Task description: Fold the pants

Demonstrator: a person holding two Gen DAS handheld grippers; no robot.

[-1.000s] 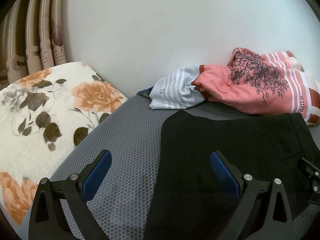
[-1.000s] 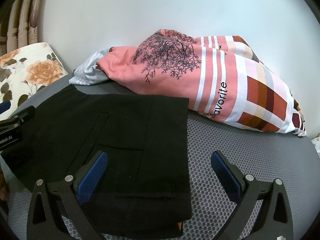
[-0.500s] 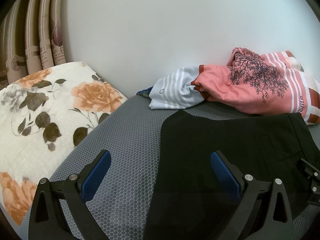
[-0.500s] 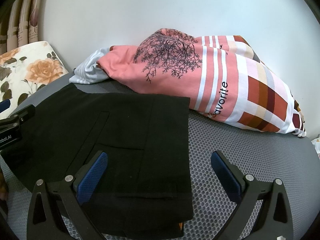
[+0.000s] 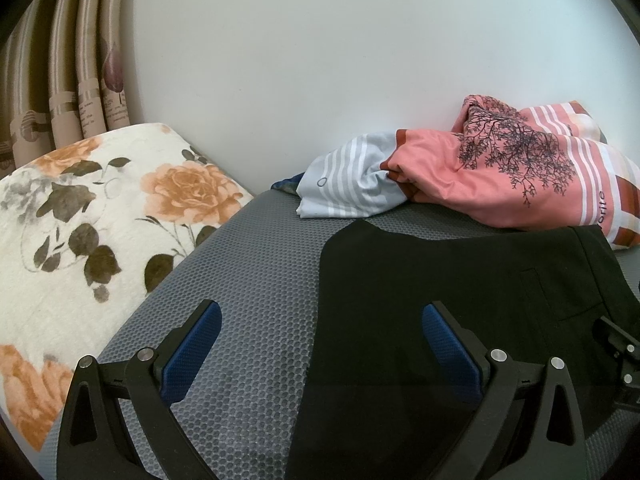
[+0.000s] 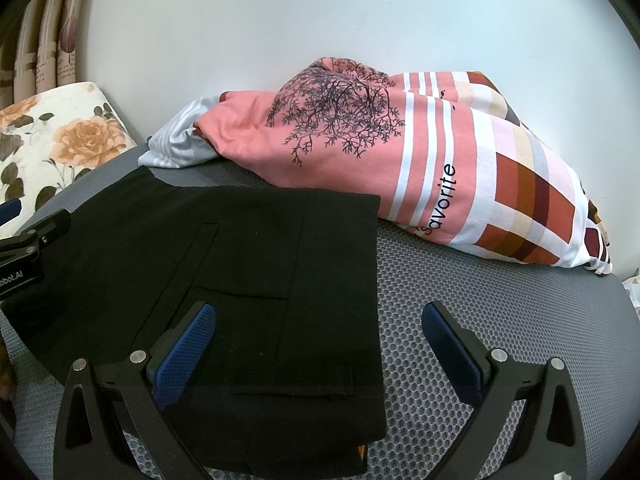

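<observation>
Grippers (image 6: 319, 330) gape over pants (image 6: 256, 264); pink bedding (image 6: 400, 152) seemingly touching.

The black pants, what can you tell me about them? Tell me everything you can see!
The black pants look like smooth woven cloth, already folded into a flat stack of layers with straight edges. Seams and a pocket outline show on top. They lie on the grey mesh mattress, close to the pink tree-print bedding, though contact there is unclear. Both grippers, left gripper and right gripper, are open with nothing between their fingers.
</observation>
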